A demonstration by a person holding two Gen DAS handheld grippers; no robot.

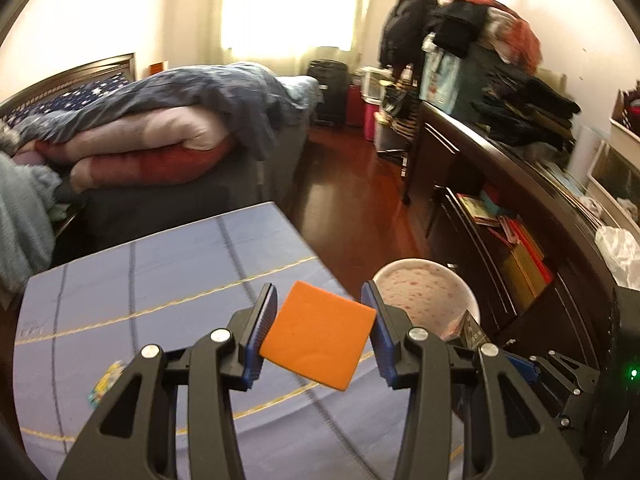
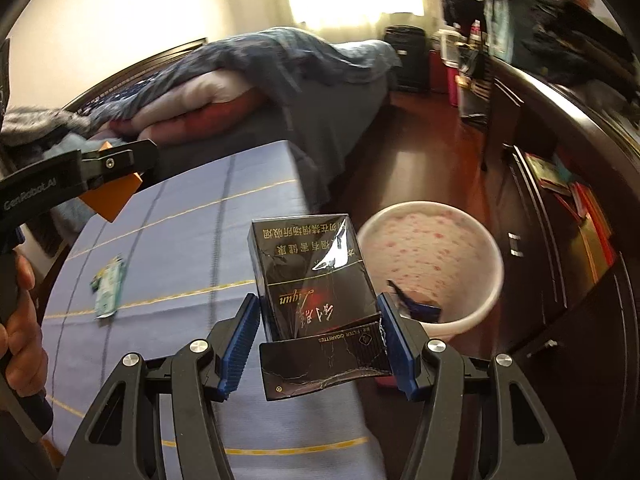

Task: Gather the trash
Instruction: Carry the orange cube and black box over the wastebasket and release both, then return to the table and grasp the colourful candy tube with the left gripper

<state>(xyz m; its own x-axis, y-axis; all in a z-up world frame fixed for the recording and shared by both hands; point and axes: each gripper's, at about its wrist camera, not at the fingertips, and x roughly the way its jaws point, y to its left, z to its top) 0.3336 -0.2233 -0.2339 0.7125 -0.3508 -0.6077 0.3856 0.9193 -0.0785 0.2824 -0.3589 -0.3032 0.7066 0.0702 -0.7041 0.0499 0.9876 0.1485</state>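
Our left gripper (image 1: 320,330) held a flat orange foam square (image 1: 318,336). Our right gripper (image 2: 318,342) clamped a black cigarette pack (image 2: 312,276), which hid part of the white speckled bin (image 2: 436,264).

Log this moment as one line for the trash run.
left gripper: shut on orange square | right gripper: shut on cigarette pack | bin: beside table | wrapper: on table

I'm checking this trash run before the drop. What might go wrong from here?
The right gripper holds the cigarette pack with its lid hanging open; it may slip. The orange square in the left gripper is over the table, not the bin, so releasing now would miss.
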